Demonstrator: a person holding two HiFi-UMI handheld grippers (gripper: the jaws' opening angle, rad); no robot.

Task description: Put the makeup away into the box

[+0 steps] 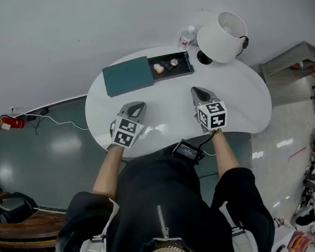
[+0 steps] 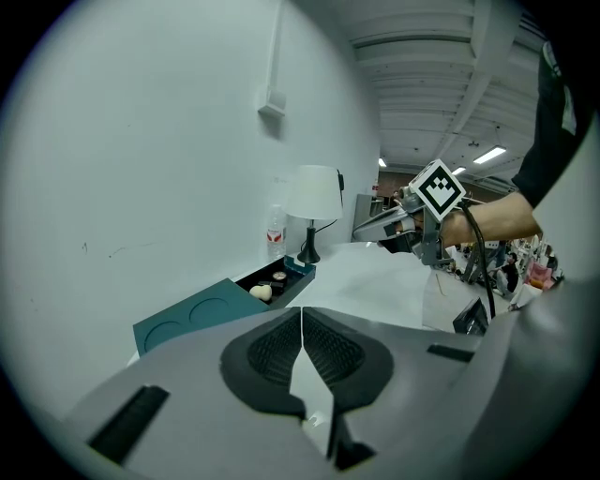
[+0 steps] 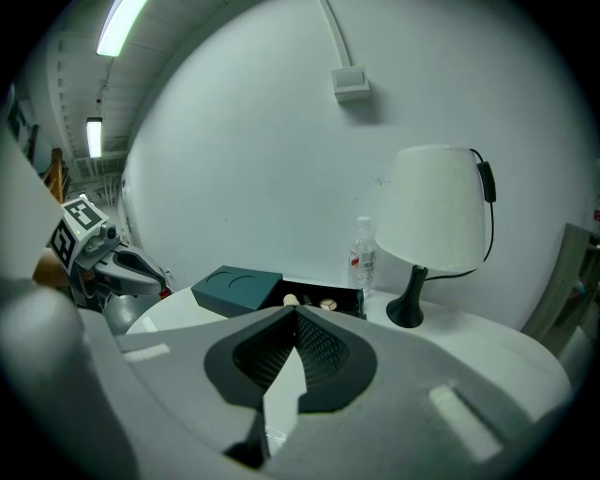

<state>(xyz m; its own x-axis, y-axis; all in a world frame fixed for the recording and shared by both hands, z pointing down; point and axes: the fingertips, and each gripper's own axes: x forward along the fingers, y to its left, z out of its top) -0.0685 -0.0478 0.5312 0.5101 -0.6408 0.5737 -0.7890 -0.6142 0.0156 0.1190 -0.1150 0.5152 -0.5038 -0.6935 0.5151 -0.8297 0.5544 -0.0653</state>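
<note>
In the head view my left gripper (image 1: pixel 140 105) and right gripper (image 1: pixel 196 90) hang over the round white table (image 1: pixel 244 109). Both are on the near side of the teal box (image 1: pixel 128 77), well apart from it, and nothing stands between them and it. The box's open dark tray (image 1: pixel 184 68) holds three small makeup pieces (image 1: pixel 159 68): a cream one, a dark one and a round one. Just beyond the box stands one clear bottle (image 1: pixel 186 37), and right of the box is one lamp (image 1: pixel 222 37) with a smooth white shade. In the left gripper view my two ribbed black pads (image 2: pixel 274 352) meet, clenched on nothing. The box's flat cover (image 2: pixel 192 314) shows two shallow round dents, and the right gripper hovers to the right of the box. In the right gripper view the pads likewise press together, empty. The box lies straight ahead, with the bottle and the lamp's dark foot just right of it.
</note>
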